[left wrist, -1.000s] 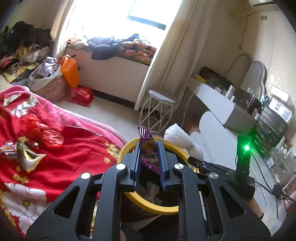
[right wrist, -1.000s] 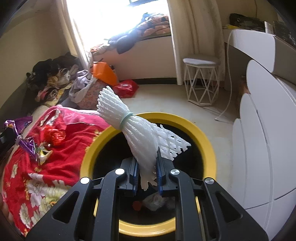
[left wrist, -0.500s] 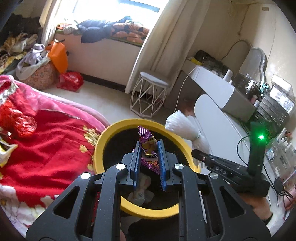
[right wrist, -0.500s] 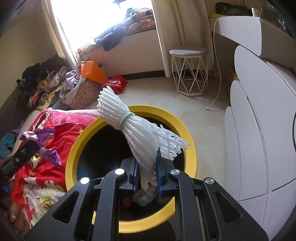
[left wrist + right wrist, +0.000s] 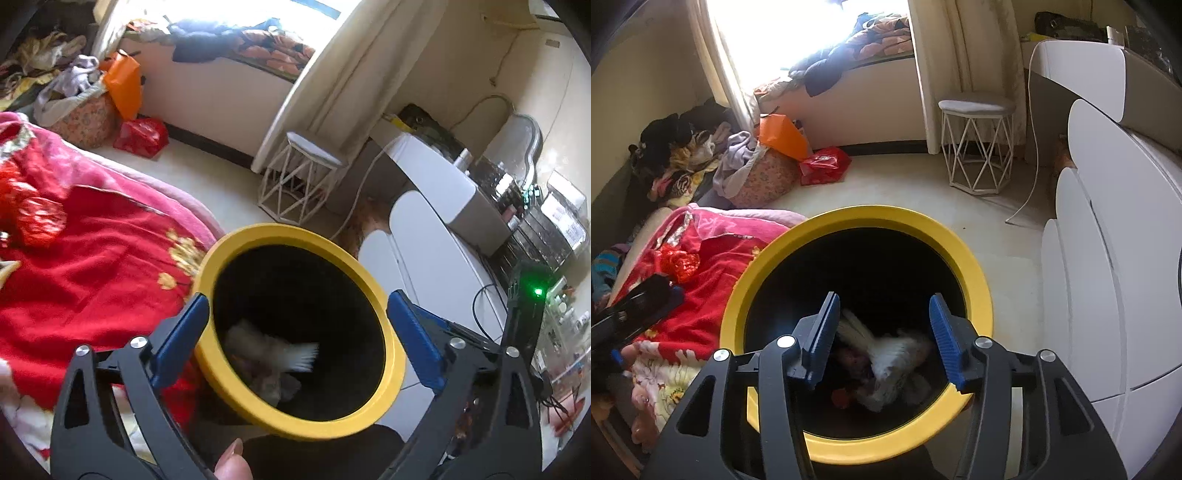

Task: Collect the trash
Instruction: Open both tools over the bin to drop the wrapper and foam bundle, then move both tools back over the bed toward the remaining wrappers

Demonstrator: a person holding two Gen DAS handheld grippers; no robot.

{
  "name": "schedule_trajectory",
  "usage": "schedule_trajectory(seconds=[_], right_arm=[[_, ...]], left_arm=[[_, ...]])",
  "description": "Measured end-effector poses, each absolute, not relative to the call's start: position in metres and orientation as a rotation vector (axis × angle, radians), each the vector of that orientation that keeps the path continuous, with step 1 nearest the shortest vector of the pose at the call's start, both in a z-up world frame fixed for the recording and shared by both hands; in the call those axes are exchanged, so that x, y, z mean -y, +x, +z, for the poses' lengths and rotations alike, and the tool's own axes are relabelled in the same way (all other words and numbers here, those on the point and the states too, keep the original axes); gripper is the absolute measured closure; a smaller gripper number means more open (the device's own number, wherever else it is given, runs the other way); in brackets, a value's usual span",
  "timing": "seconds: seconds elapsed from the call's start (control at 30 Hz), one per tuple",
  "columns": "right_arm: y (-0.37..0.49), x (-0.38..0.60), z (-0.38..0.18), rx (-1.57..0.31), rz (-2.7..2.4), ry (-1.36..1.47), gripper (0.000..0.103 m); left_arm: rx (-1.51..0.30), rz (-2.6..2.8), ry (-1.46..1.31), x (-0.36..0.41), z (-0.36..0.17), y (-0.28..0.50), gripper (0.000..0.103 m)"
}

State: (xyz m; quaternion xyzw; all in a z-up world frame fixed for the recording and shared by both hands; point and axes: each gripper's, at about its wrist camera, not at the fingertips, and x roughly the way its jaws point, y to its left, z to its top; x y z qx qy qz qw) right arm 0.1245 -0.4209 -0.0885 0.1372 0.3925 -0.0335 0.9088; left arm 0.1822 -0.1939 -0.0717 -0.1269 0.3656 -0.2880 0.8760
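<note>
Both the left gripper point(image 5: 297, 334) and right gripper point(image 5: 884, 334) hang over the yellow-rimmed bin point(image 5: 979, 280), jaws opening and empty (white foam netting point(image 5: 897, 354) lies blurred inside, directly below).

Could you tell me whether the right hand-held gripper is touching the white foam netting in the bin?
Apart. The right wrist view shows the right hand-held gripper opening, its blue pads clear of the white foam netting, which lies blurred down inside the yellow-rimmed bin.
</note>
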Motion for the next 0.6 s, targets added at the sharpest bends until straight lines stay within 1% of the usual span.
schedule_trajectory(seconds=[0.2,0.27,0.6], right_arm=[[0.121,0.410,-0.076,-0.753,-0.066,0.242,0.041],[0.120,0.403,-0.072,-0.739,-0.058,0.227,0.040],[0.119,0.366,-0.054,-0.691,0.017,0.172,0.038]], left_arm=[[-0.739,-0.515,-0.250,0.169,-0.065,0.170,0.011],[-0.724,-0.487,-0.249,0.159,-0.062,0.164,0.011],[-0.650,-0.346,-0.216,0.115,-0.046,0.149,0.011]])
